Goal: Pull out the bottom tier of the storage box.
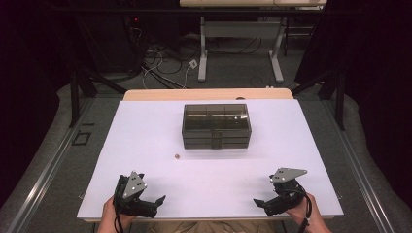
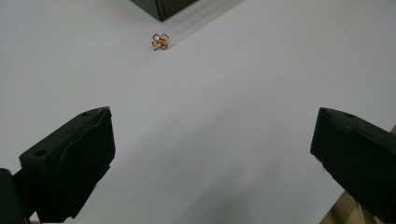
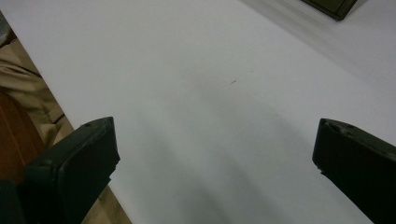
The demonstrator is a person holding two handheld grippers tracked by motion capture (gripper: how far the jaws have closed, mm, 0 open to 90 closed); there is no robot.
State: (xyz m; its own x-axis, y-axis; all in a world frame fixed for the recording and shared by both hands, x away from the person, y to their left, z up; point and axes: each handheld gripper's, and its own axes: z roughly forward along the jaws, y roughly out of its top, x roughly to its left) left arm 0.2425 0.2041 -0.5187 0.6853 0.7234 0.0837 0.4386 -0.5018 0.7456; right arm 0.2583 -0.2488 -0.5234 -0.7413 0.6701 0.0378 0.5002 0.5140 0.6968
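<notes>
A small gold, flower-shaped trinket lies on the white table, just in front of the left corner of a dark smoky drawer box. The left gripper view looks across at this trinket, with the box corner behind it. My left gripper rests near the front left edge, open and empty, jaws wide apart. Over at the front right sits my right gripper, likewise open with nothing between its jaws. The box corner appears far off in the right gripper view.
The table's front edge runs close under both grippers, with tan cloth beyond it in the right gripper view. Behind the table are a second desk's legs, floor cables and dark curtains on both sides.
</notes>
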